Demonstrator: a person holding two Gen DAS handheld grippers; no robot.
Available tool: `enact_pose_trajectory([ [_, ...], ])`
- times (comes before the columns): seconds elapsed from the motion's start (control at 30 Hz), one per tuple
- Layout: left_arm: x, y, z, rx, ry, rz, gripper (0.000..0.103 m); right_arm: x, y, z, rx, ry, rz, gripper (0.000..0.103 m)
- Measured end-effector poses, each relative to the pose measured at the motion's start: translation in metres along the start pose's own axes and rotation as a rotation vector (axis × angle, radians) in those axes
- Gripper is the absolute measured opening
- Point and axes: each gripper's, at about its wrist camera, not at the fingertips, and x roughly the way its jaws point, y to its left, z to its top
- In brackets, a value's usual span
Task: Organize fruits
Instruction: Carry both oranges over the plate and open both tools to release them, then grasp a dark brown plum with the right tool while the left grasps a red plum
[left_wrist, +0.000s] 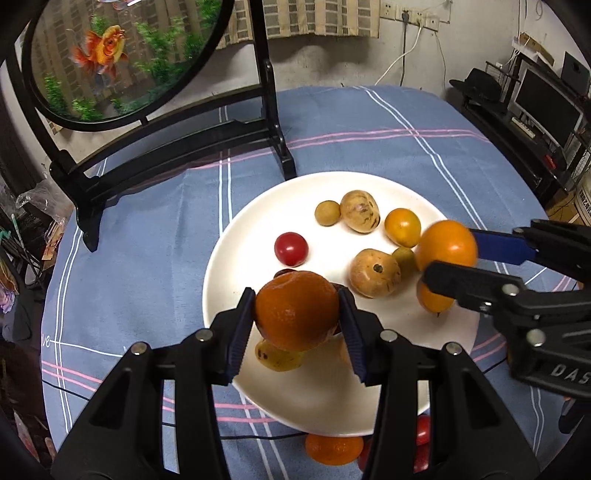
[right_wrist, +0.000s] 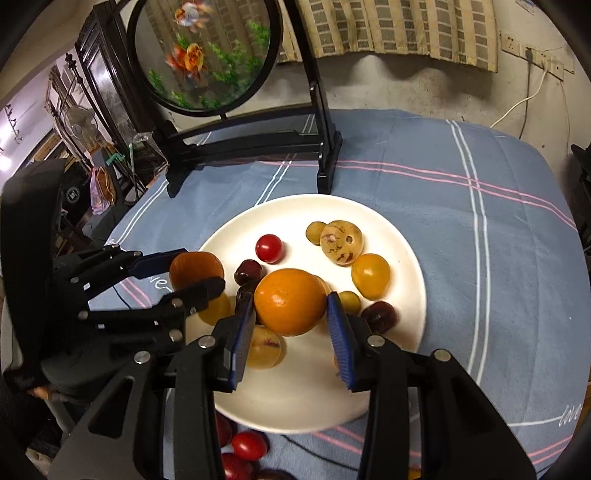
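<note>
A white plate (left_wrist: 229, 266) on the blue cloth holds several small fruits: a red cherry tomato (left_wrist: 291, 248), yellow tomatoes, spotted tan fruits, and dark ones. My left gripper (left_wrist: 297, 310) is shut on a dark orange mandarin (left_wrist: 297, 308) above the plate's near left part. My right gripper (right_wrist: 291, 304) is shut on a brighter orange mandarin (right_wrist: 290, 301) above the plate's middle. In the left wrist view the right gripper (left_wrist: 448, 258) comes in from the right with its mandarin (left_wrist: 445, 245). In the right wrist view the left gripper (right_wrist: 192, 271) is at the left with its mandarin (right_wrist: 195, 267).
A round fish picture on a black stand (left_wrist: 177, 147) stands behind the plate. Loose fruits lie on the cloth in front of the plate: an orange one (left_wrist: 332, 448) and red tomatoes (right_wrist: 248, 445). A black cable runs under the plate. Shelves with clutter stand at the right.
</note>
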Motion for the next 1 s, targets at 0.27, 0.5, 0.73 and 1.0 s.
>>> enact_pose_trajectory([
  [0.27, 0.009, 0.003, 0.004, -0.002, -0.007, 0.035, 0.072, 0.018, -0.002, 0.01, 0.002, 0.06, -0.039, 0.041],
  [0.5, -0.005, 0.008, 0.006, -0.008, -0.027, 0.038, 0.072, 0.002, -0.012, 0.014, 0.042, 0.025, -0.006, 0.042],
  [0.73, -0.049, 0.035, -0.003, -0.074, -0.08, 0.042, 0.072, -0.051, -0.009, 0.015, 0.043, -0.068, -0.007, 0.042],
  [1.0, -0.086, 0.042, -0.056, -0.1, -0.077, 0.015, 0.072, -0.101, -0.01, -0.068, -0.015, -0.027, -0.058, 0.065],
])
